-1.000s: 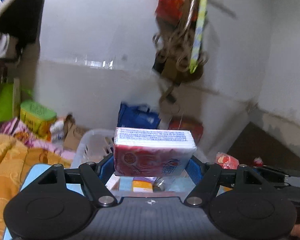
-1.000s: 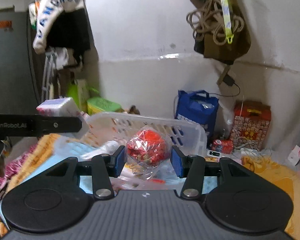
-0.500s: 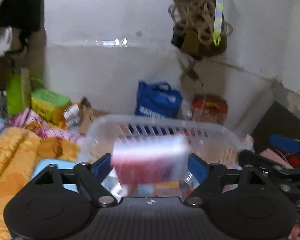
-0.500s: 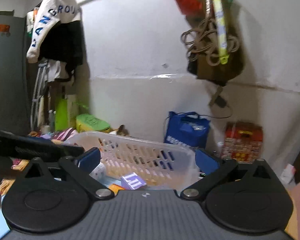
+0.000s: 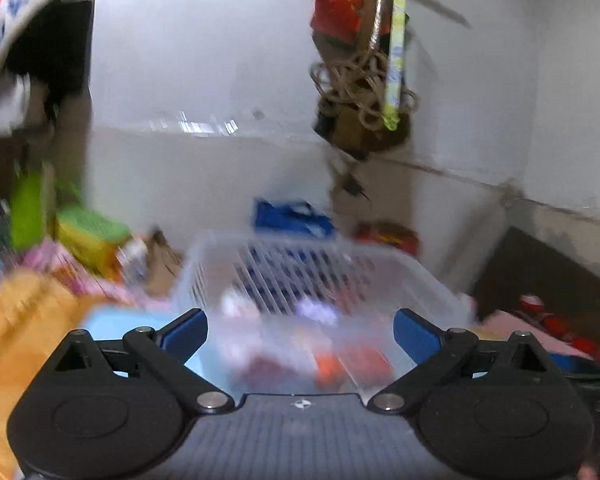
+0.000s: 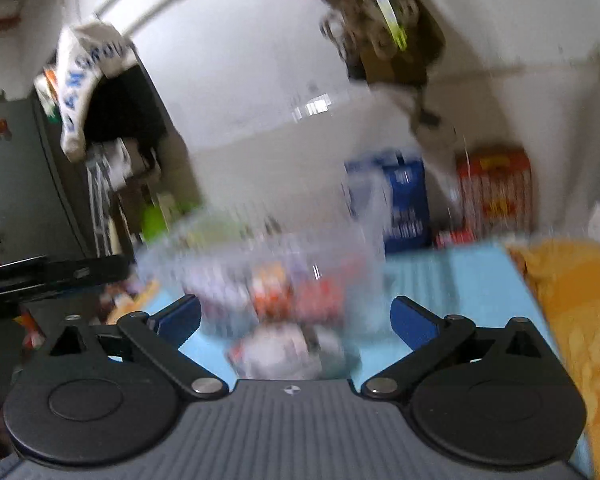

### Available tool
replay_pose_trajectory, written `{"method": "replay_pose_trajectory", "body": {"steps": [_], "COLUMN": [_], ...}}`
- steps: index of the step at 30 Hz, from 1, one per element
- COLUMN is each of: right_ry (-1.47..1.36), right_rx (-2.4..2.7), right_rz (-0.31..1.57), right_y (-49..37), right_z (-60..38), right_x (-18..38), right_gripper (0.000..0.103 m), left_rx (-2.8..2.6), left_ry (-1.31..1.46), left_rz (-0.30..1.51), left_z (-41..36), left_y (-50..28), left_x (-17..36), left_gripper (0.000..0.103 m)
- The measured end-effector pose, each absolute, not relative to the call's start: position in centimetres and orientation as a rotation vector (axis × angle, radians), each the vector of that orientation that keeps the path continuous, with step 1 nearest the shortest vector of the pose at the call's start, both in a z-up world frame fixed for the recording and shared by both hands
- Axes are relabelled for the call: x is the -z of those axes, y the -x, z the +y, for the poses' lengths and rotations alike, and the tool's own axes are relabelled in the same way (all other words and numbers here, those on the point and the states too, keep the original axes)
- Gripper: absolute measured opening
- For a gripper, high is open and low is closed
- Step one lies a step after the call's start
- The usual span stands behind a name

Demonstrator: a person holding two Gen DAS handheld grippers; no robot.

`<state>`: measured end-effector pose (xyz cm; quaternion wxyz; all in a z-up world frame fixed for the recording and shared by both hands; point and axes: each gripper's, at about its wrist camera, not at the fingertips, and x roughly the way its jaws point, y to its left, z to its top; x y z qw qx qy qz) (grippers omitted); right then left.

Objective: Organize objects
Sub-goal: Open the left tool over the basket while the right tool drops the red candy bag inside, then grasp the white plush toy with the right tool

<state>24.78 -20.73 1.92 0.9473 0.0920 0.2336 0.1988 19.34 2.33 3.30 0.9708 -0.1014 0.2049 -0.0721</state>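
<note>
Left wrist view: left tongs (image 5: 300, 332) now spread wide, nothing between the pads. A second ago they were clamped on the red-and-white tissue pack; half a second ago it was a blur dropping between them. Right tongs (image 6: 296, 320) likewise apart and empty, where a second ago they held a red crinkly-wrapped item. Read: both items released into the white slotted basket (image 5: 380, 264), so two more objects are sorted.

Both views heavily motion-blurred. Inside the basket only coloured smears show: red and orange near the front wall, purple further back. Cannot pick out the tissue pack for certain.

Basket sits on the light blue surface (image 6: 460, 280), which is more likely a mat on a bed than a desk. Orange blanket (image 6: 572, 300) lies right of the basket in the right wrist view. Blue bag (image 5: 292, 216) stands behind the basket against the wall.

Next, judged: fetch remaining loose items around the basket.
</note>
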Motion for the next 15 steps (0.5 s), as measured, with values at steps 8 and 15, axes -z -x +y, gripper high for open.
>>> {"method": "replay_pose_trajectory", "body": {"steps": [8,15], "right_ry": [-0.089,-0.076], "right_rx": [-0.352,-0.335], "right_rz": [0.69,0.626], "right_y": [-27.7,-28.9], "right_z": [-17.7,-16.4], "right_x": [4.0,4.1], "right_gripper": [0.103,0.103], "left_rx": [0.117,0.059], "left_ry": [0.114,0.152], "left_rz": [0.636,0.656], "left_z": [0.4,2.0], "left_y": [-20.2,-20.1], "left_x": [3.6,5.2], "left_gripper": [0.099,0.099]}}
